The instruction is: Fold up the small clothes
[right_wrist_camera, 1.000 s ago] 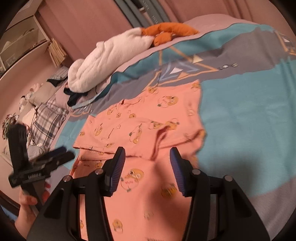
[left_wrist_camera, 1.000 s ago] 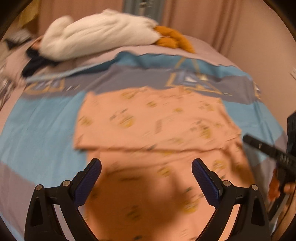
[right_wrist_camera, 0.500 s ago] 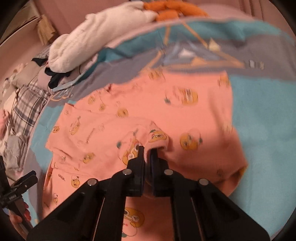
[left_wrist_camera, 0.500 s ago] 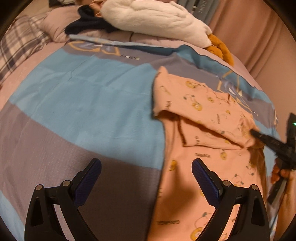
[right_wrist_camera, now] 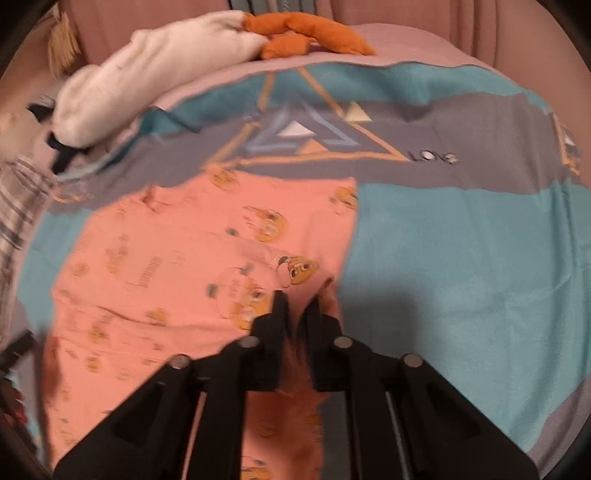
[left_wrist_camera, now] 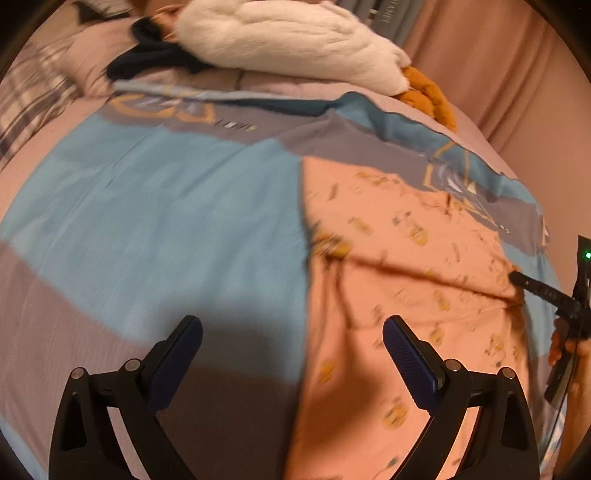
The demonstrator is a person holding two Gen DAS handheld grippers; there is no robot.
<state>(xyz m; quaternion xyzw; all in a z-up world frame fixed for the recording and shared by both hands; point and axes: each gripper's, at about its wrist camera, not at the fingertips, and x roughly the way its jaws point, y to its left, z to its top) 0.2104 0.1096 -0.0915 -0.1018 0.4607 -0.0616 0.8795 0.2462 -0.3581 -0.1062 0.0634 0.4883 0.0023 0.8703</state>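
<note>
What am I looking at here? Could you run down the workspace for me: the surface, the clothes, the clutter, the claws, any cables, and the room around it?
Surface: bedspread, blue and grey, on a bed.
Job's things: pink garment with a cartoon print, lying partly folded.
Clutter: white blanket, orange cloth, dark garment, plaid fabric.
Grippers: left claw open, holding nothing, at the garment's edge; right claw shut on a pinch of the garment.
Cables: nothing seen.
Surroundings: pink curtain behind the bed.

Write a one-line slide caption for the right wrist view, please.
Right gripper shut on a fold of the pink cartoon-print garment lying on the bedspread.
</note>
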